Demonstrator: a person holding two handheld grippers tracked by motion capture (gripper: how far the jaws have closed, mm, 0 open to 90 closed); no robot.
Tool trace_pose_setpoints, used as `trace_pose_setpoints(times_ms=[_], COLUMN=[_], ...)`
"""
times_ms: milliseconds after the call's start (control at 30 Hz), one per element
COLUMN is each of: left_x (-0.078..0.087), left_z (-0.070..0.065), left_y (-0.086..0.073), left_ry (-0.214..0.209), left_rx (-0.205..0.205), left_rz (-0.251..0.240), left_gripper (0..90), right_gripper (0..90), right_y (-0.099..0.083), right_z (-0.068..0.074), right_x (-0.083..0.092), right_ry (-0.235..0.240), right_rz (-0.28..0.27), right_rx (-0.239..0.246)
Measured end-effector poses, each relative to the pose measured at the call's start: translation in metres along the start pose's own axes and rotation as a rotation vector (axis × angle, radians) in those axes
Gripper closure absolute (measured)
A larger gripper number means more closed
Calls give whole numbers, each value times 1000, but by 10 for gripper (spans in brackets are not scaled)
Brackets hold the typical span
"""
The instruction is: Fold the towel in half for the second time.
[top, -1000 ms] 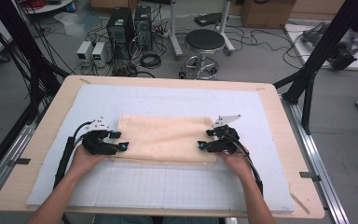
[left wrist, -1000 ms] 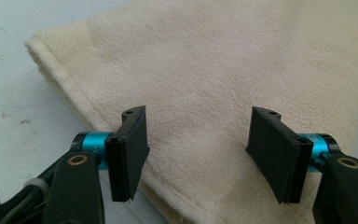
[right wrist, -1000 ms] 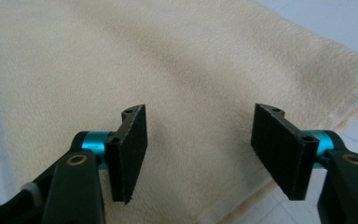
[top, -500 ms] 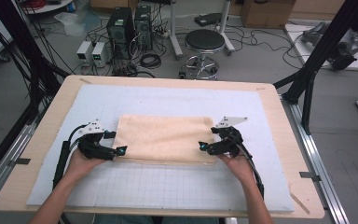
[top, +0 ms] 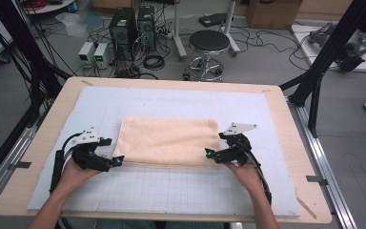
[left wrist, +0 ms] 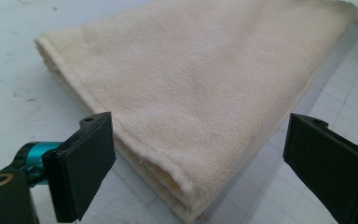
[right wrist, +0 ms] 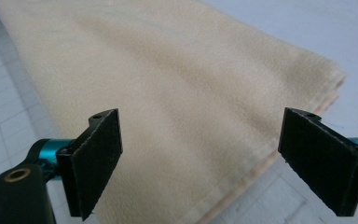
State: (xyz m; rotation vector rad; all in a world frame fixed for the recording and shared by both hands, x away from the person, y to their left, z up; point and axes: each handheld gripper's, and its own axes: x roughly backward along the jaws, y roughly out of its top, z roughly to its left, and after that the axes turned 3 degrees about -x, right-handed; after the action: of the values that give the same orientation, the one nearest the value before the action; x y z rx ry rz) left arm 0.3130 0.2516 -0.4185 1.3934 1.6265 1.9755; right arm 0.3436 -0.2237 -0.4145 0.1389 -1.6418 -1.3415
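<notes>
The wooden tabletop [top: 38, 157] carried a pale grey mat [top: 171, 102], plain at its far part and marked with a grid on the near part, and on that mat, about in the middle, lay a cream towel [top: 169, 140] folded into a flat rectangle of several layers. Its near long edge ran along the start of the grid, and both short ends lay square to it. The left gripper [top: 116, 162], held in the person's left hand [top: 74, 174], sat at the towel's near left corner, and in the left gripper view the towel [left wrist: 205, 93] showed its stacked folded edges between the two black jaws. Those jaws had just been opening and stood wide apart, their pads clear of the cloth. The right gripper [top: 209, 153], in the right hand [top: 243, 174], sat at the towel's near right corner. In the right gripper view the towel [right wrist: 177, 93] lay flat under and beyond the jaws, which had likewise just been opening and stood wide apart with nothing pressed between them. A black cable [top: 57, 162] trailed from the left gripper back along the forearm.
</notes>
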Motion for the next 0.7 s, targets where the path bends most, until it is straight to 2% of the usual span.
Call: trace_pose_setpoints(times_ms=[333,500,700], left_x=[11,19,29], left_z=[0,-2,-3], left_y=[-6,-11,-18], left_ry=[39,61,70], left_rx=[16,34,44], left_rz=[-2,-4,-4], left_gripper=[94,84,81], right_gripper=[127,123,121], right_y=[-9,-14,-22], right_z=[3,5,7], right_x=[15,24,34], right_ry=[-27,-43,-56], right_rz=[-29,-48,-64], right_rx=[1,-16,-13])
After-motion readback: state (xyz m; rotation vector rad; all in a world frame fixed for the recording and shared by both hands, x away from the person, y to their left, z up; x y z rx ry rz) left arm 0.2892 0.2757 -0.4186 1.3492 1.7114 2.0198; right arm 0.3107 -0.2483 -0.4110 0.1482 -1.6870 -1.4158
